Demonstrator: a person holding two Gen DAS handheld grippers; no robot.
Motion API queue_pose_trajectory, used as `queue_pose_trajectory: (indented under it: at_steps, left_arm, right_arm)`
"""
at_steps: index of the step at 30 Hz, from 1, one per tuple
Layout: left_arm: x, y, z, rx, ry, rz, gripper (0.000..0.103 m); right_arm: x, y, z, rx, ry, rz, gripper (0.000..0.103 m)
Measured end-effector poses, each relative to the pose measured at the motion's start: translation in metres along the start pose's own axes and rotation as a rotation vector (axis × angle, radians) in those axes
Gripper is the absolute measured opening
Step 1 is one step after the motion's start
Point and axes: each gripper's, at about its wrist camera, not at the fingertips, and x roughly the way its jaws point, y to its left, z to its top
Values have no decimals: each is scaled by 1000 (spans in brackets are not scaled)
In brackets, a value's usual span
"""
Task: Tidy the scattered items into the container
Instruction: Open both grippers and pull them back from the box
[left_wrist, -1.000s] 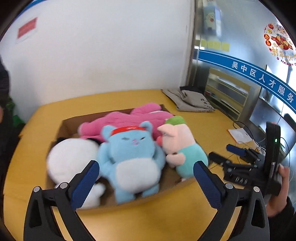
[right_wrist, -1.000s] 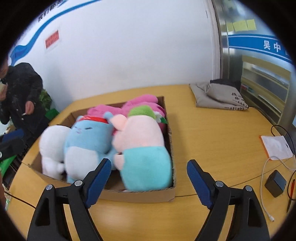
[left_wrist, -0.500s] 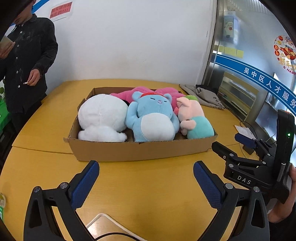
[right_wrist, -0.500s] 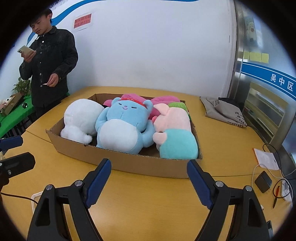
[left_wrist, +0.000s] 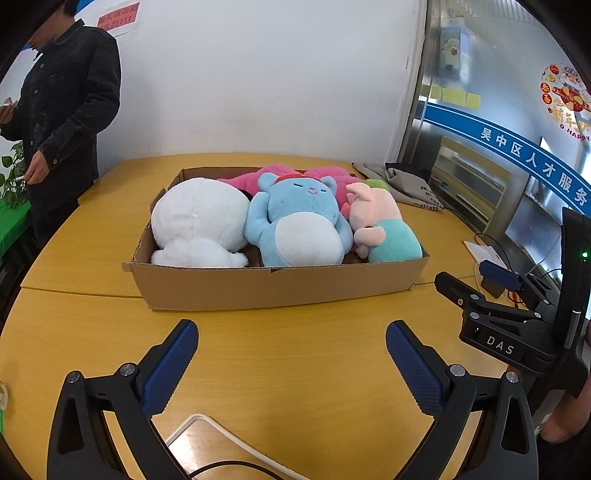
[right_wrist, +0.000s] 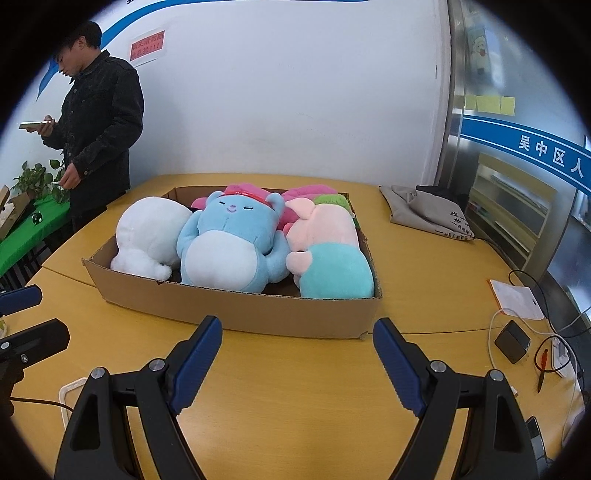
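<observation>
On the yellow worktop (left_wrist: 295, 369), toward its far edge: shallow cardboard box (left_wrist: 280, 286), open top, long side facing both cameras. All soft toys lie inside it. White plush (left_wrist: 199, 221) at the box's left end; blue plush (left_wrist: 295, 229) with a red headband in the middle, belly up; pink-and-teal plush (left_wrist: 384, 229) with a green cap at the right end; magenta plush (left_wrist: 280, 175) behind them along the far wall. The three front toys touch side by side.

Left tool (left_wrist: 291, 365): jaws wide, nothing between the blue pads, bare worktop below, short of the box's near wall. Right tool (right_wrist: 297, 362): jaws wide, empty too, also short of the near wall, toward the box's right half. Seen from the left wrist, the right tool's black body carries white lettering "DAS" and a green light.

Writing: blue band on the glass partition (left_wrist: 535, 162) at right reads "吴中区人才服务"; a round decal above it shows "HAPPY" in part. Red notice (right_wrist: 147, 46) on the white wall, text too small to read. Yellow sticky notes (right_wrist: 489, 104) on the partition.

Far right corner of the worktop: folded grey cloth bag (right_wrist: 424, 212), printed characters illegible. Right edge: black charger block (right_wrist: 511, 341), white cable, paper sleeve. Near edge: white cable loop (left_wrist: 207, 432).

Person in dark jacket (right_wrist: 99, 125) stands beyond the left edge, holding a phone.
</observation>
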Motion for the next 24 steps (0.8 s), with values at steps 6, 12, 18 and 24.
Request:
queue_pose_trajectory:
  at_steps: [6, 12, 18, 24]
  left_arm:
    - [1, 5, 0, -19, 3, 7, 103]
    - [3, 7, 0, -24, 7, 4, 103]
    - [4, 9, 0, -25, 9, 3, 103]
    - [7, 5, 2, -26, 10, -12, 103]
  right_arm:
    - [1, 5, -1, -17, 5, 7, 84]
    - [2, 3, 0, -21, 6, -2, 84]
    - [3, 2, 0, -3, 3, -5, 84]
    - [1, -2, -1, -7, 5, -15, 84]
